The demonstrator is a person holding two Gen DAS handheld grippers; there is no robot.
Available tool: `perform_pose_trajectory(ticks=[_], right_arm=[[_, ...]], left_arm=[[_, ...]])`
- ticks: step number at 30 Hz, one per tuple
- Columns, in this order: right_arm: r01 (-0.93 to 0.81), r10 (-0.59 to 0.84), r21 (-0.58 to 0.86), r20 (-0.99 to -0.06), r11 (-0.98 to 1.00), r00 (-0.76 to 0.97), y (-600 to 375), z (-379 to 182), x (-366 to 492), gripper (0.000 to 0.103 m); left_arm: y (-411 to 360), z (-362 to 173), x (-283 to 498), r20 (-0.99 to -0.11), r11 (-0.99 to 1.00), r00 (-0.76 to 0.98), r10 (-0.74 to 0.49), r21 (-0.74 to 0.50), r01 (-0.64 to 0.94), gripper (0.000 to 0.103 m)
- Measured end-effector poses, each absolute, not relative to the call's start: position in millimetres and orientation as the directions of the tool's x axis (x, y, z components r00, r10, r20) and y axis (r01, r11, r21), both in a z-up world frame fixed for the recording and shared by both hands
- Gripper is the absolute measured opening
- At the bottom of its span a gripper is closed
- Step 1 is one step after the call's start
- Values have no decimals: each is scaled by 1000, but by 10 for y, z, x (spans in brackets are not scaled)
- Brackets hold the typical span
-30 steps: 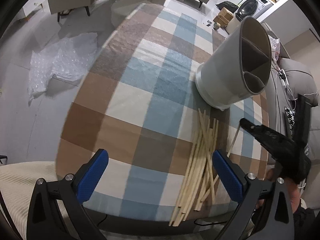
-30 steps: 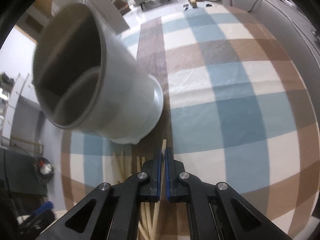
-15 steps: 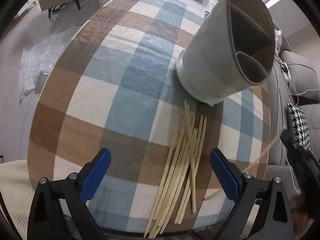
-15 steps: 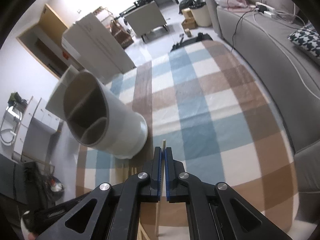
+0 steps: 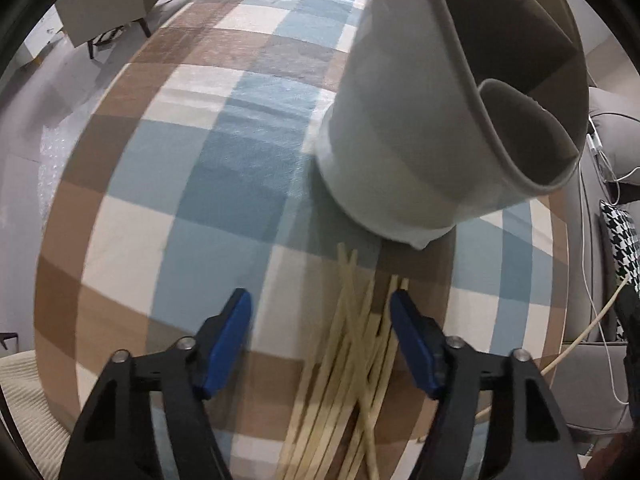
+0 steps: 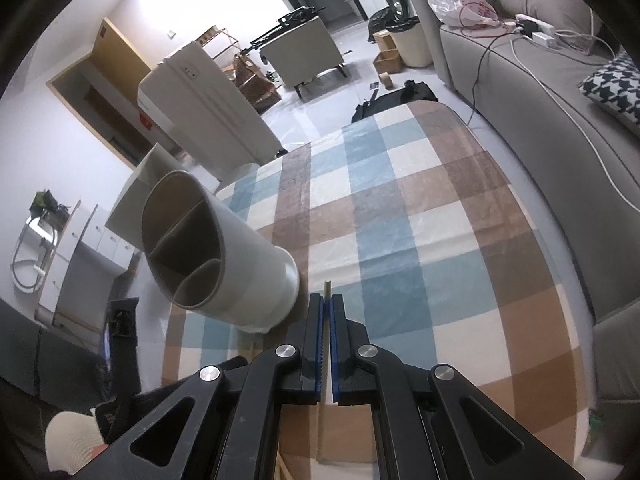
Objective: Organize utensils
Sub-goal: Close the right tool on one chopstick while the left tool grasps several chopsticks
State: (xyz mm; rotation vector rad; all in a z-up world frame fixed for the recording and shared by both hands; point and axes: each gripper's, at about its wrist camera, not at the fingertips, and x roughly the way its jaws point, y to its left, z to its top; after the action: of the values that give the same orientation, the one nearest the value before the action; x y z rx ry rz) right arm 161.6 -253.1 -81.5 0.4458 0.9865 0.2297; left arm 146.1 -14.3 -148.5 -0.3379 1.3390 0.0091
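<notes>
- Checked blue, brown and cream tablecloth [image 5: 248, 152] now fills more of the left view than a second ago.
- Left gripper [image 5: 320, 340]: jaws narrower than before, closing around pale wooden chopsticks [image 5: 344, 380] at lower centre, pads not touching.
- Grey divided utensil holder [image 5: 432, 120] looms larger, upper right.
- Right gripper [image 6: 325, 344] stays clamped on one chopstick [image 6: 327, 287], lifted.
</notes>
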Motion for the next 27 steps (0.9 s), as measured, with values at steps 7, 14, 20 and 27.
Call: perform_pose_trajectory(ticks=[7, 14, 20, 27], right_arm=[[3, 388, 458, -757, 889, 526, -2482, -872, 1676, 0], [5, 384, 453, -762, 892, 521, -2474, -902, 1688, 0], [-11, 389, 448, -762, 894, 517, -2434, -893, 1661, 0], [71, 379, 448, -822, 891, 425, -2520, -1165, 1683, 3]], left_arm=[[-137, -1568, 1502, -959, 961, 226, -172, -214, -177, 30], [59, -1596, 1439, -946, 939, 234, -223, -273, -210, 2], [108, -1431, 1314, -929, 934, 277, -245, -303, -189, 1], [361, -1124, 1078, -900, 916, 331, -283, -356, -186, 1]])
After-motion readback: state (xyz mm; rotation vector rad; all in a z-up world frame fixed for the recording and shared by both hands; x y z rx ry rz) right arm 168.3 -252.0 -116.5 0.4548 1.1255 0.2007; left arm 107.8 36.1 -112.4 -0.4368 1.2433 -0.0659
